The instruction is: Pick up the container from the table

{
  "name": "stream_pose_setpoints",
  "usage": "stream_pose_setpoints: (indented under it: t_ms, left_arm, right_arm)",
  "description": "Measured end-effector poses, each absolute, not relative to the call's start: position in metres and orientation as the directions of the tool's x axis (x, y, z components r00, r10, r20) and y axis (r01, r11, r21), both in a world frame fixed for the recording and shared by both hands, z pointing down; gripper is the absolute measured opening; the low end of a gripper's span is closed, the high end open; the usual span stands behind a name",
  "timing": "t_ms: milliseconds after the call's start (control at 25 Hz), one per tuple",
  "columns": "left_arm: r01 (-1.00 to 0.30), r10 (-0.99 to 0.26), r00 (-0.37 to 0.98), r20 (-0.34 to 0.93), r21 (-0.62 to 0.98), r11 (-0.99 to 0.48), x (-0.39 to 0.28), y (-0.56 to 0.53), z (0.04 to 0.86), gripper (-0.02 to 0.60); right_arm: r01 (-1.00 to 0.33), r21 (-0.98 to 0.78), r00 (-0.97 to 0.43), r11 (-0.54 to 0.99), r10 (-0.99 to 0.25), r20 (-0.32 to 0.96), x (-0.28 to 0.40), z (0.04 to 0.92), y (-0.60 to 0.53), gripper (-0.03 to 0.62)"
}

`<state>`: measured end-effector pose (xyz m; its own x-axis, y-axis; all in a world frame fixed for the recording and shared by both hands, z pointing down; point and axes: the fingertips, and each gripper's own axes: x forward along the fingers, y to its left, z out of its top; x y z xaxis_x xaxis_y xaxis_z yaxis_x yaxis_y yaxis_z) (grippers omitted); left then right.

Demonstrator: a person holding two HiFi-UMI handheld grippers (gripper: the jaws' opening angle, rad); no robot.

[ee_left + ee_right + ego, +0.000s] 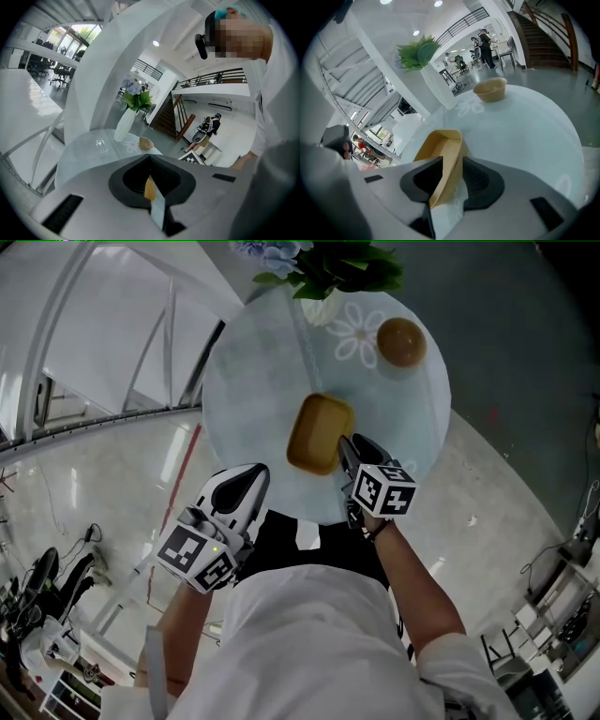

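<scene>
Your right gripper (452, 161) straddles the wall of the yellow rectangular plastic container (440, 143), jaws apart.
Squeeze next, then lift; your left gripper (150, 159) sits closed, empty.

No words, numbers, brand names or signs can be read in any of the views. The only printed marks are the black-and-white square patterns on the left gripper (246, 482) and the right gripper (349, 448). They carry no letters or digits. The flower drawn on the table (253, 381) has no writing either.
</scene>
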<state>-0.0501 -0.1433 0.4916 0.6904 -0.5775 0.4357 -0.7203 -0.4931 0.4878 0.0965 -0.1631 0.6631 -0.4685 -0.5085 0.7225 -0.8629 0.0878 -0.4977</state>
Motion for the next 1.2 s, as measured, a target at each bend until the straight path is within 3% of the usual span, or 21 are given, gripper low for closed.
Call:
stream_pose_setpoints:
  t_ms: [400, 680, 1200]
  left_arm:
    - [-0.725, -0.575, 0.685, 0.448, 0.497, -0.477, -0.068, -0.135, 0.496, 0.02]
    - [-0.722, -0.575, 0.688, 0.443, 0.5, -0.478, -0.078, -0.134, 0.5, 0.02]
    - [-0.705, -0.586, 0.704, 0.401, 0.49, -0.512, -0.08, -0.132, 0.482, 0.02]
  right_arm:
    - [-0.888, -0.459, -0.418, 0.026, -0.461, 0.783, 0.088, 0.69, -0.154, 0.126]
    - [-0.914, -0.406, -0.351, -0.017, -0.472, 0.809, 0.091, 0.695, -0.155, 0.046]
    - [-0.909, -0.417, -0.352, -0.009, -0.52, 0.779, 0.094, 0.666, -0.158, 0.026]
